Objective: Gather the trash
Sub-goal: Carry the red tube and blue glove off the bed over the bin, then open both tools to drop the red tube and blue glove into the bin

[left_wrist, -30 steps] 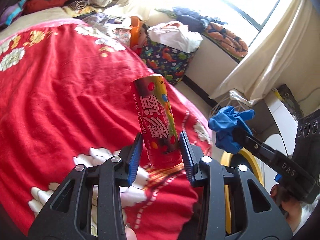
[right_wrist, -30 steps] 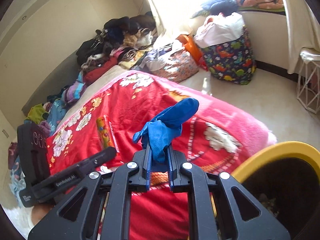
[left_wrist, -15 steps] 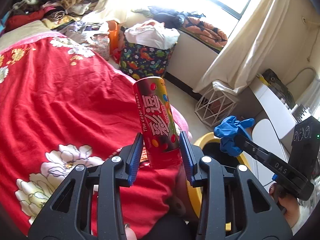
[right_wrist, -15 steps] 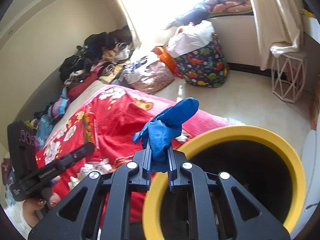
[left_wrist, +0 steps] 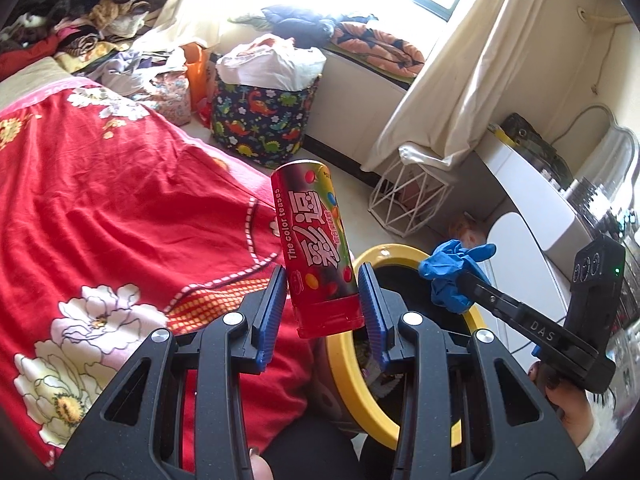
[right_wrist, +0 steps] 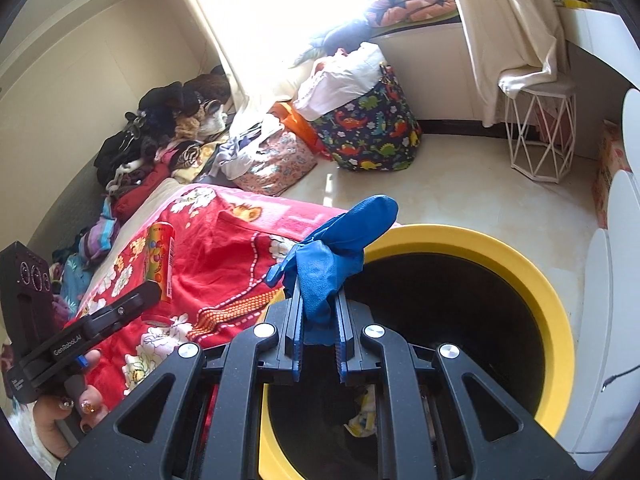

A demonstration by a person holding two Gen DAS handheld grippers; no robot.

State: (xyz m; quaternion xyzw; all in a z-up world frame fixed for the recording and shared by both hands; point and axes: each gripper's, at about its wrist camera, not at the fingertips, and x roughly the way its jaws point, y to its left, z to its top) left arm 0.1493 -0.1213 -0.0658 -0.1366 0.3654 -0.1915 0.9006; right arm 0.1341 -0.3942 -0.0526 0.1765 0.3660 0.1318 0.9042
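Pinching candy tube [left_wrist: 316, 248] and blue glove [right_wrist: 332, 256], both grippers over littered yellow-rimmed bin [right_wrist: 520, 264]

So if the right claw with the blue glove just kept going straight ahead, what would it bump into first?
Probably the far inner wall of the yellow-rimmed bin; the right claw and its blue glove sit over the near rim, though depth is unclear.

You had a red flowery blanket [left_wrist: 120, 200] on the bed, a dinosaur bag [right_wrist: 372, 136] by the window, and a white wire stool [right_wrist: 540, 136] nearby.
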